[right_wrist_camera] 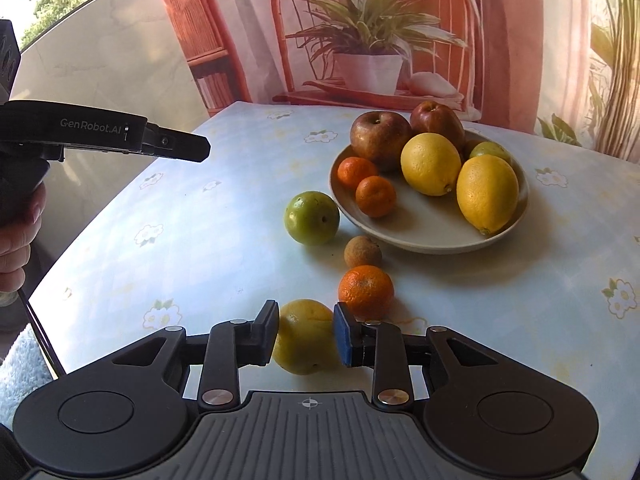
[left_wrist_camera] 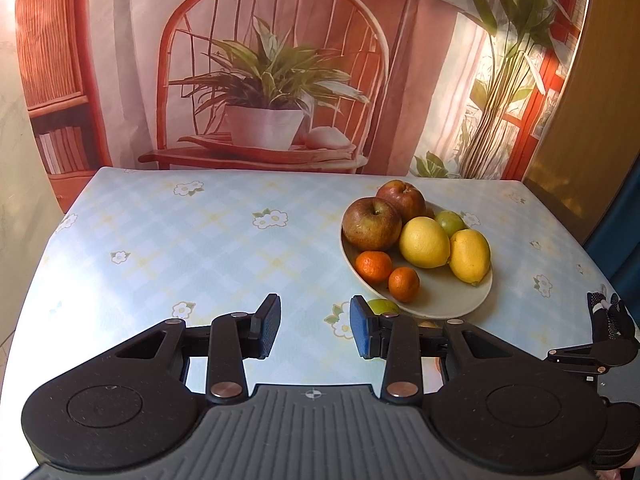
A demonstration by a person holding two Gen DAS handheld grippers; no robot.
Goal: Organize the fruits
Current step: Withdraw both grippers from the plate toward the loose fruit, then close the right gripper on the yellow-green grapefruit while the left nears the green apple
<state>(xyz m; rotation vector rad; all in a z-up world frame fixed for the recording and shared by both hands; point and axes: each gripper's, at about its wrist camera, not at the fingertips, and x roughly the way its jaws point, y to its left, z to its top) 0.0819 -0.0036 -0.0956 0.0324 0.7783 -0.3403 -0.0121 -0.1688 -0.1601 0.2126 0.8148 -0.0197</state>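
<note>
1. the bench (right_wrist_camera: 120, 264), under a pale blue flowered cloth, carries everything; a printed backdrop (left_wrist_camera: 272, 60) hangs behind it.
2. the left hand-held gripper (left_wrist_camera: 314, 330) tilts down over bare cloth, jaws a little apart with nothing between them; a hand (right_wrist_camera: 16, 240) holds its grip.
3. the right hand-held gripper (right_wrist_camera: 306, 334) tilts down at the near edge, its pads pressing both sides of a yellow fruit (right_wrist_camera: 304, 338).
4. the plate (right_wrist_camera: 424, 232) at the far right holds two apples, two lemons (right_wrist_camera: 430, 164), two small mandarins and a green fruit.
5. between the plate and the right hand-held gripper lie a loose green fruit (right_wrist_camera: 312, 218), a small brown fruit (right_wrist_camera: 363, 252) and an orange mandarin (right_wrist_camera: 366, 290) just beside the blue pad.
</note>
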